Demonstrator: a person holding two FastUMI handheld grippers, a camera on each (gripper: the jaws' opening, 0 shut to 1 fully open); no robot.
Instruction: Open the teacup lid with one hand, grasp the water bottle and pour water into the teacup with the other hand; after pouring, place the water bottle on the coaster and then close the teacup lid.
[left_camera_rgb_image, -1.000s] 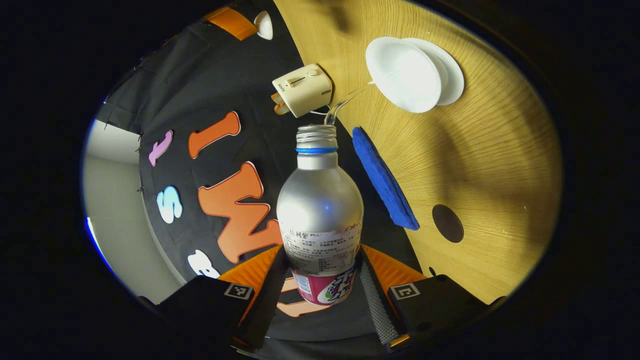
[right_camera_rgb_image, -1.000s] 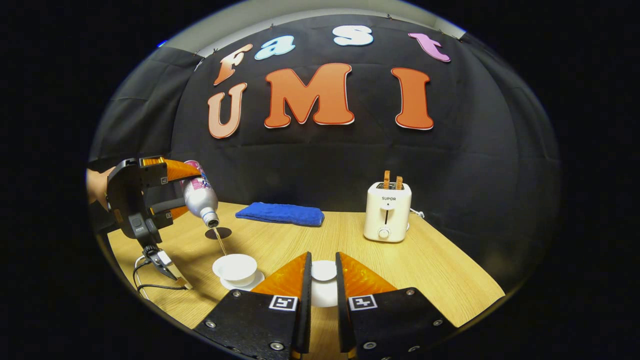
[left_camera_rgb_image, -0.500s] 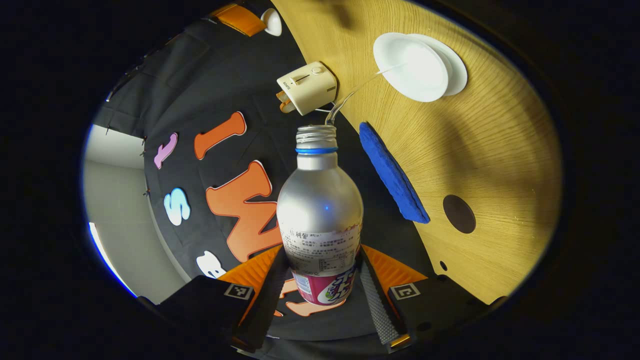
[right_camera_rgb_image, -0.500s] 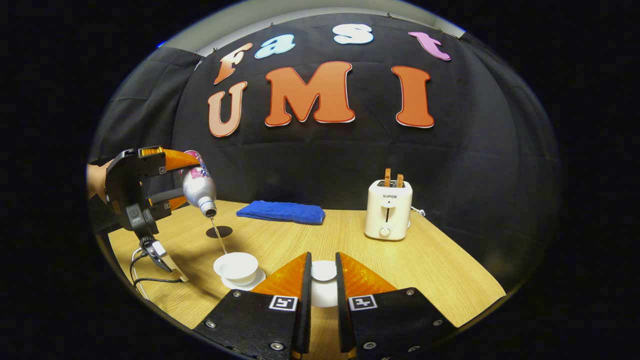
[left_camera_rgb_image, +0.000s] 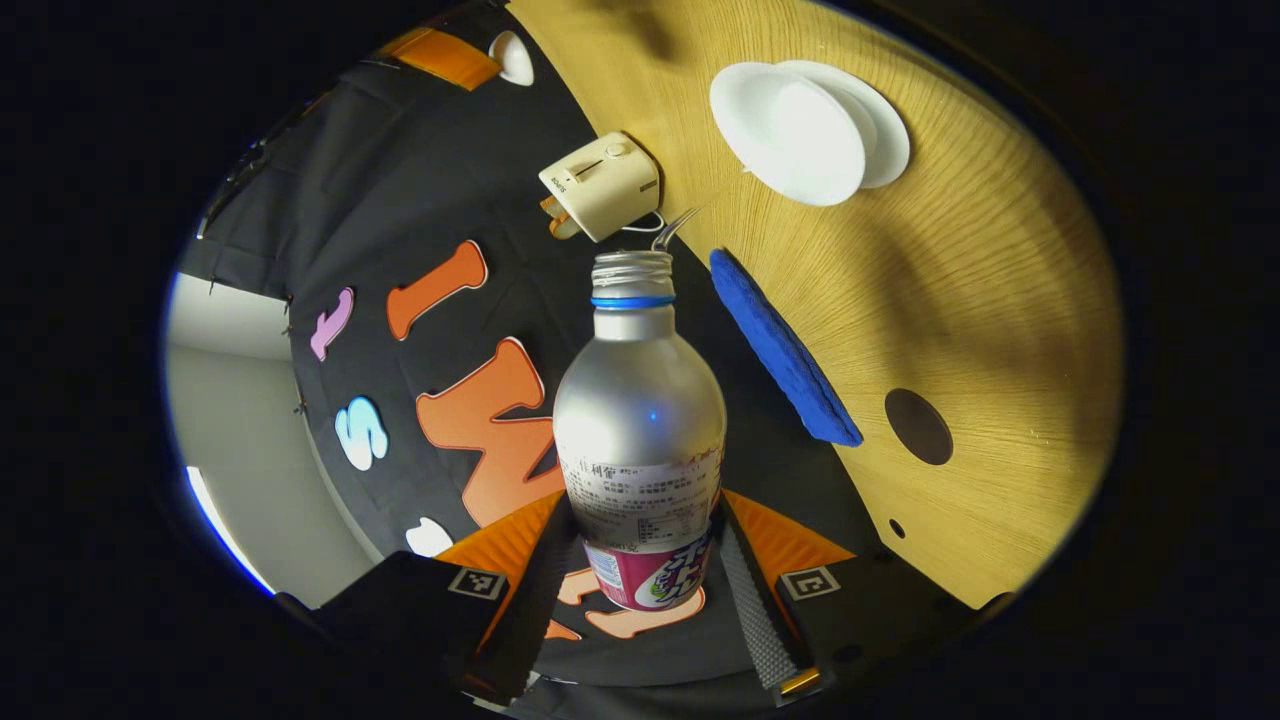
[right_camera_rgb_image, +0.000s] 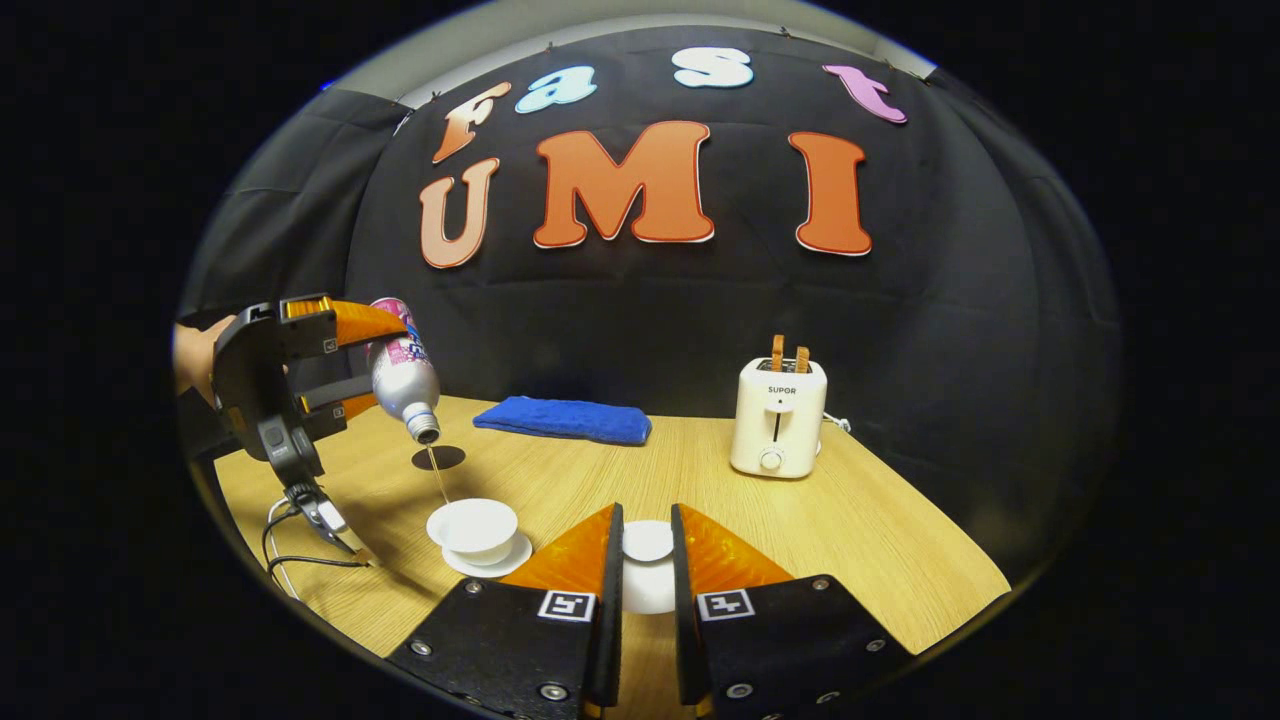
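Left gripper: fingers closed against both sides of a silver metal water bottle with a pink-and-white label, clamped at the label band. The bottle's open threaded mouth, ringed in blue, points away from the camera. In the right gripper view this left gripper sits at the far left, a hand behind it, and the water bottle tilts neck-down over the surface. A thin stream of water falls from the mouth to the near-left rim of the white ceramic teacup.

White ceramic teacup: stands uncovered on a white saucer, on the left part of the surface, below and just right of the bottle mouth.

Right gripper: fingers drawn narrow, each pressing a side of the small white round knob of the white teacup lid. The lid is held right of the teacup and apart from it.

Surface: light wood-grain table top. Left to right: a dark round coaster behind the teacup, bare; a folded blue cloth along the back edge; a cream two-slot toaster with two brown slices standing up in it, towards the right.

Room: black cloth wall behind the surface, a pale wall strip above it.
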